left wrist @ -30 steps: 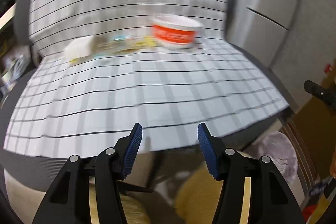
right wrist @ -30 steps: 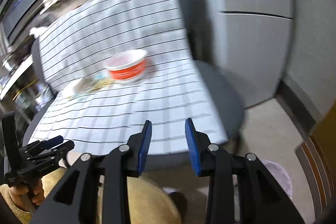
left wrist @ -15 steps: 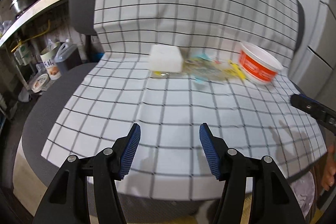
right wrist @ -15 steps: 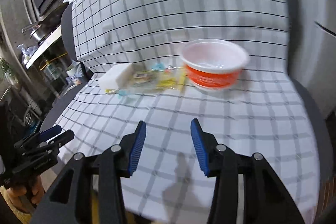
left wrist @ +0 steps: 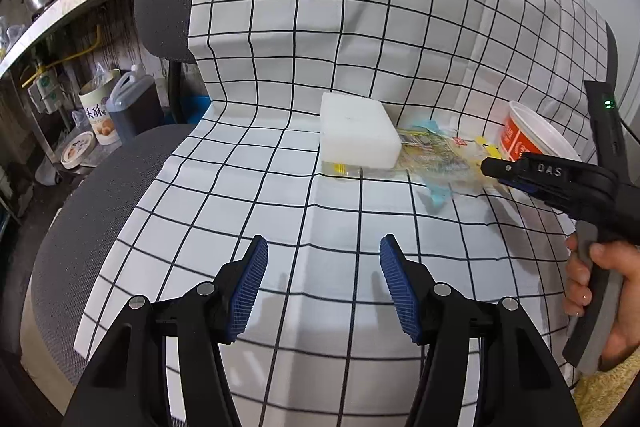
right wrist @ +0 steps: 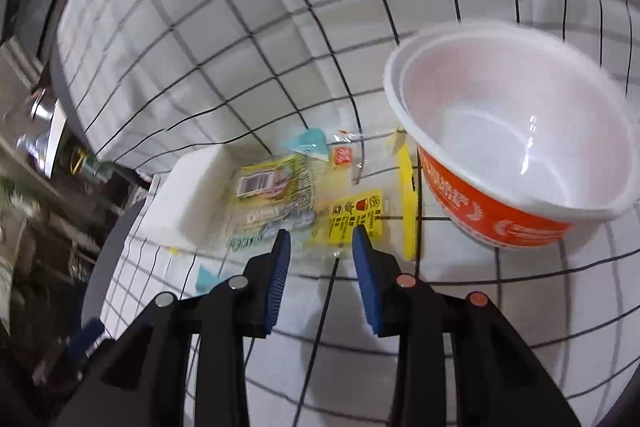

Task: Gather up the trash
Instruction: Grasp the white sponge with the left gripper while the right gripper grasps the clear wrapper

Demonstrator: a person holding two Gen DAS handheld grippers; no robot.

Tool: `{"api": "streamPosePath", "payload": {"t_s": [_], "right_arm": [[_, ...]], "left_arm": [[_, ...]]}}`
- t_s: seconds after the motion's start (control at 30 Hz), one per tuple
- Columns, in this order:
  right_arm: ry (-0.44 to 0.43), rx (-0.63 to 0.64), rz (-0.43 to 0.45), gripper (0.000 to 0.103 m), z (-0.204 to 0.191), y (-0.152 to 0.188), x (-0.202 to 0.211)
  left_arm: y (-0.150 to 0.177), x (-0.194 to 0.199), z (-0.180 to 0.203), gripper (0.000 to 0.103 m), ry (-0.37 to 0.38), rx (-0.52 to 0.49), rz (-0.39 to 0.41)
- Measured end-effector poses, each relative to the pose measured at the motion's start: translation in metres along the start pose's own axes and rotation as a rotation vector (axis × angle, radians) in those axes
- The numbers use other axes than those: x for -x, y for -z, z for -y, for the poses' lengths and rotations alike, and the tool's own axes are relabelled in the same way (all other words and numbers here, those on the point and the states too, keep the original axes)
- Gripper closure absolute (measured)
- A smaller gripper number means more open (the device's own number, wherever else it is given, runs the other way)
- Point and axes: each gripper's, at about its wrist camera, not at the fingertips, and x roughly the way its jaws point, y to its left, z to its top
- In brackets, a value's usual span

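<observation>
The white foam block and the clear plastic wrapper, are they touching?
Touching. The left wrist view shows the white foam block lying on one end of the clear plastic wrapper, whose edge shows beneath the block.

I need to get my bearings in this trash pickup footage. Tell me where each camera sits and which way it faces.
Left wrist: rides the left claw, angled down over the checked cloth toward the white foam block; a hand holding the right claw shows at the right edge.
Right wrist: rides the right claw, close above the clear wrapper; its jaws have just been closing, nothing gripped.
Shared: block, wrapper, orange bowl.
</observation>
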Motion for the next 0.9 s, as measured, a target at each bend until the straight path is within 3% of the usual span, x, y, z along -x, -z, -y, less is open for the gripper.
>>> {"api": "streamPosePath", "payload": {"t_s": [0.07,0.13,0.2,0.33,0.4,0.5,0.7,0.9], "right_arm": [[-0.005,-0.022,-0.013,0.071,0.001,0.0,-0.006],[-0.014,-0.026,-0.022,0.08,-0.002,0.0,-0.01],[-0.041,-0.031,-0.036,0.101,-0.005,0.001,-0.01],[-0.07,0.041,0.007,0.101,-0.018,0.007,0.01],[-0.057,0.095,0.045,0.101,-0.022,0.013,0.034],[0.015,0.151,0.089,0.101,-0.02,0.022,0.067],[0.162,0.172,0.098,0.101,0.011,0.039,0.106],[0.246,0.122,0.108,0.101,0.041,0.053,0.125]], "left_arm": [[-0.001,-0.004,-0.001,0.044,-0.001,0.005,-0.006],[-0.003,-0.008,-0.003,0.044,-0.001,0.011,-0.011],[-0.005,-0.011,-0.004,0.044,-0.001,0.012,-0.017],[-0.012,-0.016,-0.007,0.042,-0.022,-0.001,-0.02],[-0.016,-0.017,-0.01,0.027,-0.025,0.005,-0.015],[-0.026,-0.02,-0.009,0.017,-0.006,0.01,-0.001],[-0.051,-0.048,0.012,0.016,-0.026,-0.045,0.002],[-0.07,-0.09,0.03,0.016,-0.109,-0.097,-0.038]]}}
